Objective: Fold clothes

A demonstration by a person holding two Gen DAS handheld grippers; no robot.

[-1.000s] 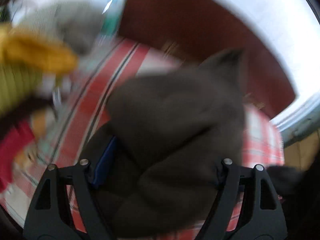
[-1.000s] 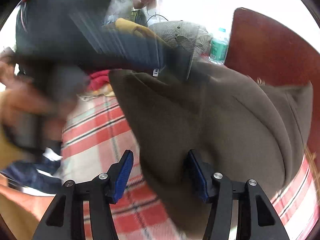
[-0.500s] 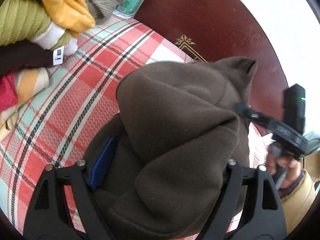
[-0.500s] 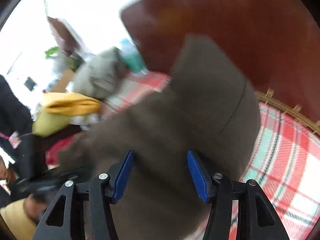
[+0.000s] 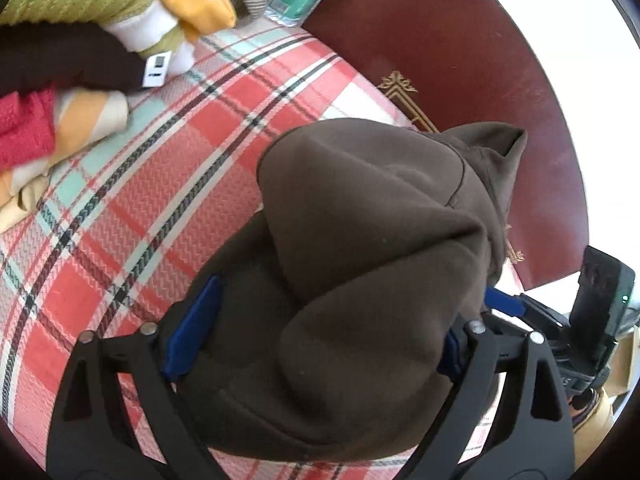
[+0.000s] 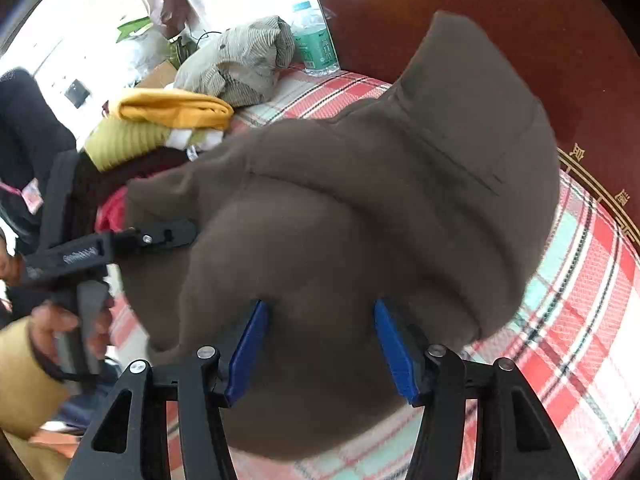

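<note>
A brown fleece garment (image 5: 360, 220) lies bunched on the plaid bed cover (image 5: 140, 208). My left gripper (image 5: 324, 320) straddles its near end. The jaws are opening, the left blue pad (image 5: 192, 332) shows bare, and cloth hides most of the right pad. In the right wrist view the same garment (image 6: 360, 200) bulges up between the two blue pads of my right gripper (image 6: 320, 308), which stands open around it. The left gripper (image 6: 120, 244) reaches the garment's left edge there, held by a hand (image 6: 52, 320). The right gripper's blue finger (image 5: 504, 304) shows at the garment's right side.
A pile of clothes (image 5: 80, 20), green, yellow, dark brown and red, lies at the cover's far left. A grey striped garment (image 6: 244, 60) and a water bottle (image 6: 316, 44) sit behind it. The dark red headboard (image 5: 440, 40) rises right behind the garment.
The left jaws have spread wider around the bundle. The right gripper swung from the garment's edge over its bulk and now shows beside it in the left view.
</note>
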